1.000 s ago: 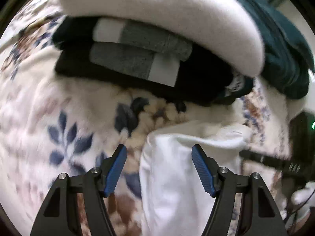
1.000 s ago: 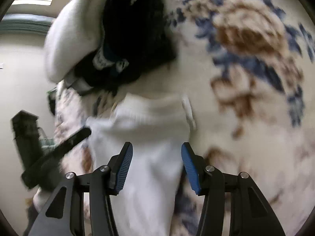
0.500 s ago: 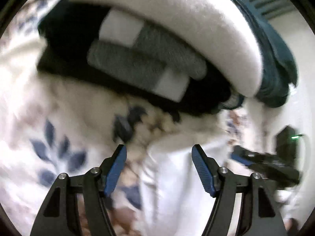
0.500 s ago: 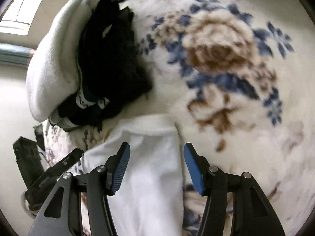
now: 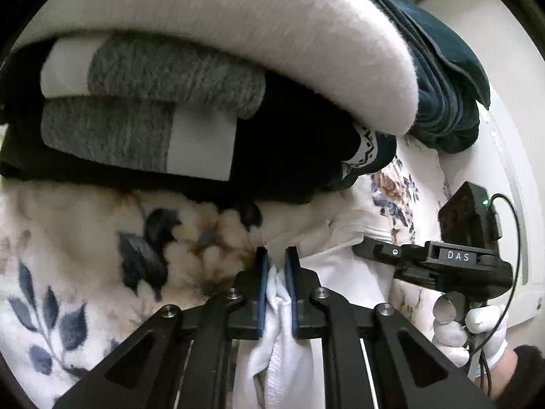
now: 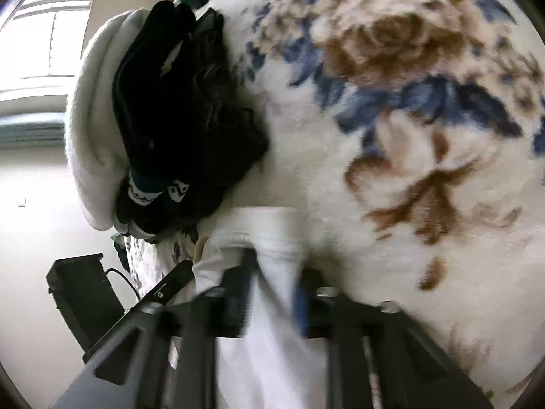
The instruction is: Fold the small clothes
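A small white garment (image 5: 327, 272) lies on a floral fleece blanket (image 5: 85, 255). My left gripper (image 5: 276, 266) is shut on a bunched edge of the garment. In the right wrist view the same white garment (image 6: 272, 341) runs between the blurred blue pads of my right gripper (image 6: 272, 293), which are close together on the cloth. The right gripper (image 5: 442, 266) also shows in the left wrist view, at the garment's right side, held by a gloved hand.
A pile of folded clothes lies just beyond the garment: grey and white socks (image 5: 136, 112), black items (image 6: 184, 109), a white fleece roll (image 5: 272, 27) and a dark teal cloth (image 5: 442, 95). The blanket (image 6: 408, 136) stretches to the right.
Both grippers have moved forward onto the white garment's far edge and closed on it. They were open half a second ago.
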`<state>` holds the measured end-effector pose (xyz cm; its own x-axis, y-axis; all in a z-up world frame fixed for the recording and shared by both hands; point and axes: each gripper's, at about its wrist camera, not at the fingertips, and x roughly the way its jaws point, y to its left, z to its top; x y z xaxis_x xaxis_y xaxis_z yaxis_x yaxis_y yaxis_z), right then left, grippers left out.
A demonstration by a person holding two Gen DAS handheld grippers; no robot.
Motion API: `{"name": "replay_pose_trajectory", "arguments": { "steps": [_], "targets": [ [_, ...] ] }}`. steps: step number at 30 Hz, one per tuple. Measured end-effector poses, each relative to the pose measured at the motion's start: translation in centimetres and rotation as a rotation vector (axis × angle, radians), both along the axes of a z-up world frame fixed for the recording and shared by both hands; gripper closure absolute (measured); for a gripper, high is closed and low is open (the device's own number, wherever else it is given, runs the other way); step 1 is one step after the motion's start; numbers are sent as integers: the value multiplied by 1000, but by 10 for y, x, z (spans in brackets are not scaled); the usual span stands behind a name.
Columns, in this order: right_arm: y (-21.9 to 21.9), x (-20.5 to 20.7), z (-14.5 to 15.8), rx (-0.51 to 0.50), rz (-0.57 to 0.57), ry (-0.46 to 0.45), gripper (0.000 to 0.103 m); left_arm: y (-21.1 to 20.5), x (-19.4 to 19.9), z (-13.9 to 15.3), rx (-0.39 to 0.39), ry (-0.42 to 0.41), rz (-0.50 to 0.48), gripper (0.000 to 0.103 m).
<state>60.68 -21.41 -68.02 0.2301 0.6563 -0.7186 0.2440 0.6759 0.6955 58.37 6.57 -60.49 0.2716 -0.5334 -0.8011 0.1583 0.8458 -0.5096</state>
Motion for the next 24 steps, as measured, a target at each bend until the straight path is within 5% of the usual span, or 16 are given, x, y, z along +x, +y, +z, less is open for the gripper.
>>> {"name": "replay_pose_trajectory", "arguments": {
  "steps": [12, 15, 17, 18, 19, 22, 24],
  "targets": [
    [-4, -45, 94, -46, 83, -207, 95, 38, -30, 79, -57, -173, 49, 100],
    [-11, -45, 90, -98, 90, -160, 95, 48, -23, 64, -124, -69, 68, 95],
    [-19, -39, 72, -110, 77, -97, 95, 49, -14, 35, -141, 35, 96, 71],
    [-22, -30, 58, -119, 69, -35, 92, 53, -11, 21, -160, 91, 113, 44],
    [-23, -27, 55, -126, 67, -17, 88, 58, -8, 5, -206, 155, 133, 38],
    [-28, -18, 41, -95, 62, 15, 60, 65, -7, -22, -283, 261, 156, 38],
    [-28, -17, 33, -57, 71, 30, 58, 59, -8, -32, -287, 286, 119, 38]
  ]
}}
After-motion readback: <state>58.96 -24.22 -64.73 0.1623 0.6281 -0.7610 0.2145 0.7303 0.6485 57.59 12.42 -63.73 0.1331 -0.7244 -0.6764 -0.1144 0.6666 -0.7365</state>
